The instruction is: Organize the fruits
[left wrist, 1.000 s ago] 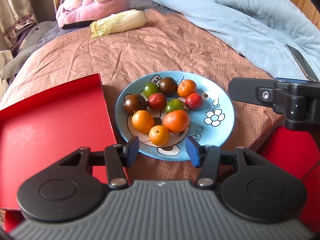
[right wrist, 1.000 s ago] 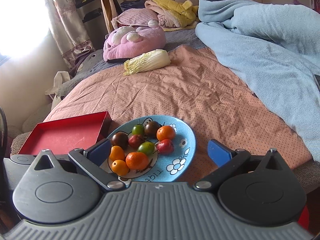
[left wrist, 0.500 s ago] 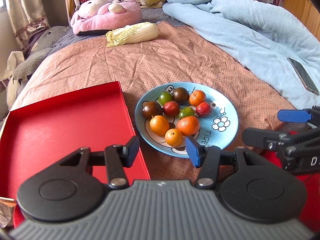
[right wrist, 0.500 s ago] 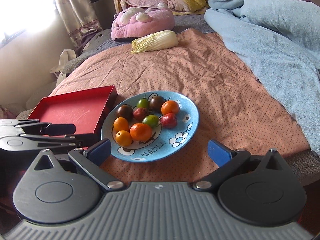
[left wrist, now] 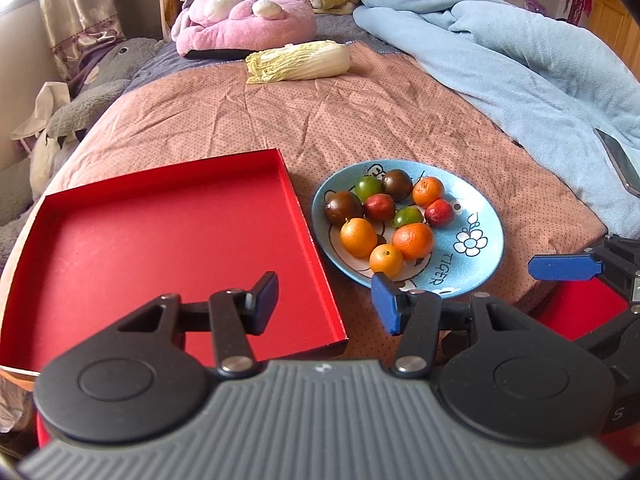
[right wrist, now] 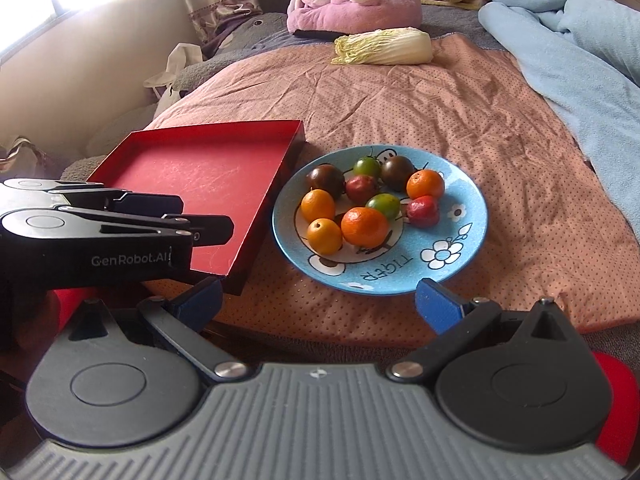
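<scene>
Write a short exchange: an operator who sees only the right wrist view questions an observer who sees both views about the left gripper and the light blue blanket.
Operator: I see the black, blue-padded left gripper only side-on. Is it holding anything?
Observer: No. In the left wrist view its jaws stand apart with nothing between them.
Operator: Does anything lie on the light blue fleece blanket?
Observer: Yes, a dark flat phone lies on it, at the far right of the left wrist view.
</scene>
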